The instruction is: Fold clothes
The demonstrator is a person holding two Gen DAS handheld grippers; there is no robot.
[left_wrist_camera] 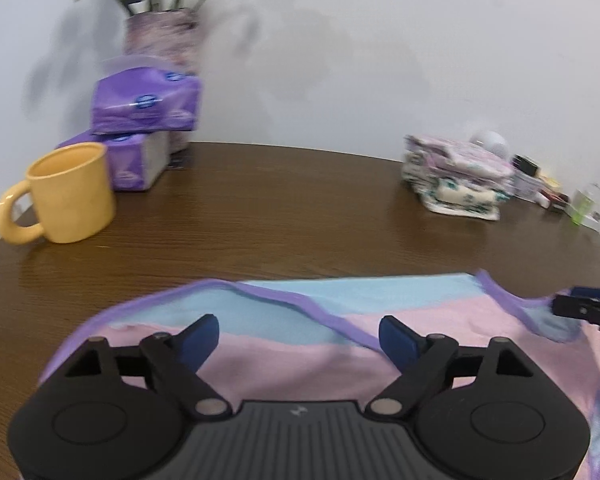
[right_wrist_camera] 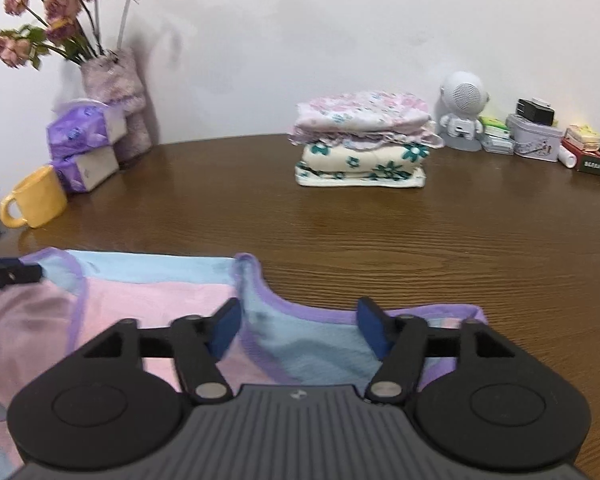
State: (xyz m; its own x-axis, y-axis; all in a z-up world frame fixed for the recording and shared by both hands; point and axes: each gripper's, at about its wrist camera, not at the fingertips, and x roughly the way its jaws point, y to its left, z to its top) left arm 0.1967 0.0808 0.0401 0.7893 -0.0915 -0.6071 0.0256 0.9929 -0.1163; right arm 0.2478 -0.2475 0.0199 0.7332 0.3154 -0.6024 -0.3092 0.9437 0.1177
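Left wrist view: pink-and-blue garment (left_wrist_camera: 340, 332) with purple trim, flat on counter (left_wrist_camera: 260, 208), lower centre. Soft, light, limp; best pinched at trimmed edge. Left claw (left_wrist_camera: 300, 338) wide open, empty. Right claw (right_wrist_camera: 298, 330) likewise spread, clear of cloth below.

Brown wood-grain table (right_wrist_camera: 340, 232) against a white wall (right_wrist_camera: 300, 40). At ten o'clock on it, a yellow mug (right_wrist_camera: 36, 198) with handle turned left, just beside two stacked purple tissue packs (right_wrist_camera: 86, 148), and behind those a fuzzy pinkish vase (right_wrist_camera: 116, 96) holding dried roses (right_wrist_camera: 44, 20). At two o'clock, a white round-headed figurine (right_wrist_camera: 462, 114), next to it a pale tin (right_wrist_camera: 534, 140) topped by a black charger (right_wrist_camera: 536, 111), then small boxes (right_wrist_camera: 586, 156) trailing off rightward.
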